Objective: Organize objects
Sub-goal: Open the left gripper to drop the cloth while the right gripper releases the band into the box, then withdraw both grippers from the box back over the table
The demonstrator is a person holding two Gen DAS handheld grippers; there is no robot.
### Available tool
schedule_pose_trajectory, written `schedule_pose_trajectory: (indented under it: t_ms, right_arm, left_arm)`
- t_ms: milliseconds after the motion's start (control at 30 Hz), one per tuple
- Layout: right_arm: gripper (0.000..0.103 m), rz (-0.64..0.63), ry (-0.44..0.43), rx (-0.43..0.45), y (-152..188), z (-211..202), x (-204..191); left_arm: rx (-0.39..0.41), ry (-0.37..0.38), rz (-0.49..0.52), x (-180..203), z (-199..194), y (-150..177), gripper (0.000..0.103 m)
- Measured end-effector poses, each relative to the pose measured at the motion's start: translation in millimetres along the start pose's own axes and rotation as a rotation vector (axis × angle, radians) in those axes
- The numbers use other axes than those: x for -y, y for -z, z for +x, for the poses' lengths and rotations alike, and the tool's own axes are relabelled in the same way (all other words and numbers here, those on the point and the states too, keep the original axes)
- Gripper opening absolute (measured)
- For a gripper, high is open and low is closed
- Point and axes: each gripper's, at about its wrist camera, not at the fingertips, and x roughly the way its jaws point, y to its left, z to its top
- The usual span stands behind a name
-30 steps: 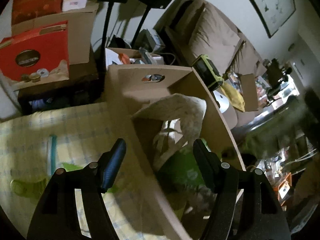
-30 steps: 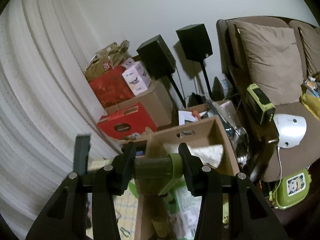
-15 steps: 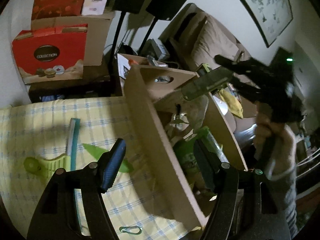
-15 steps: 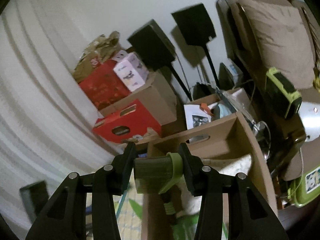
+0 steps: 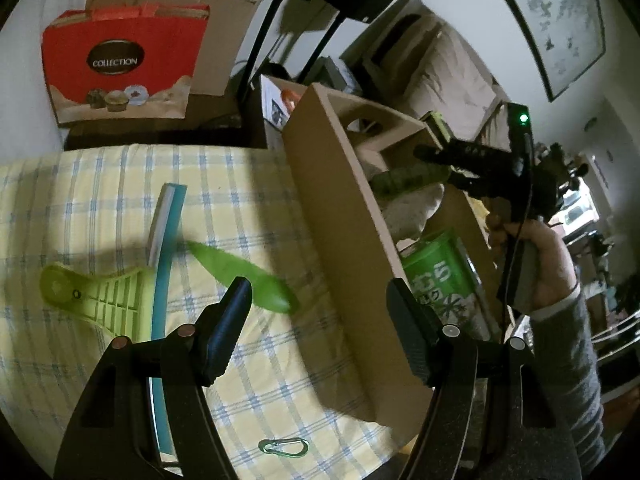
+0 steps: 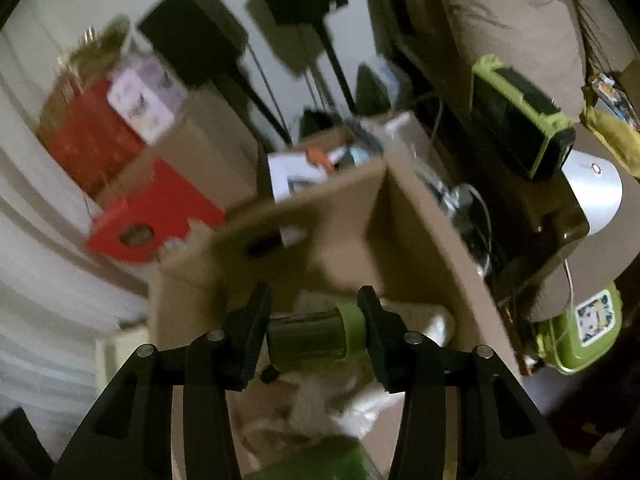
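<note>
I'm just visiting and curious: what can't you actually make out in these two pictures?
- Right wrist view: the dark green cylinder in the right hand-held gripper is motion-blurred; any label unreadable.
- Left wrist view: the cardboard box wall hides most of its contents.
- Left wrist view: the left hand-held gripper covers part of the blue strip.

A red gift box (image 5: 120, 68) marked COLLECTION stands at far left. Two black speakers (image 6: 192, 36) on stands and a beige sofa cushion (image 6: 508, 12) occupy the far right.

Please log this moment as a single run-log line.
right gripper: shut on green bottle, over cardboard box | left gripper: open, empty | squeegee, carabiner: on cloth
</note>
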Motion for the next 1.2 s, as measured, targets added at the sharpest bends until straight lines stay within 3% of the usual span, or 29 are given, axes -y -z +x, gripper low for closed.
schedule_pose_trajectory:
  t_ms: [100,333,500,800,1200]
  right_arm:
    - [0.057,-0.052,0.077,-0.023,7,3,-1]
    - [0.062,-0.085,0.106,-0.045,24,-18,5]
    - [0.066,-0.134,0.141,-0.006,33,-41,4]
    - [0.066,-0.196,0.054,0.123,56,-90,-23]
    - [0.066,-0.334,-0.102,0.175,117,-133,-95]
  left_arm:
    - [-0.001,0.001,0.010,2,-2,5,0.067]
    - [0.012,-0.004,0.005,-2,-13,13,0.067]
    - [0.002,-0.015,-0.004,-6,-15,20,0.067]
    - [0.029,-0.084,-0.001,-14,-31,34,0.075]
    - [0.029,-0.149,0.043,-13,-49,63,0.079]
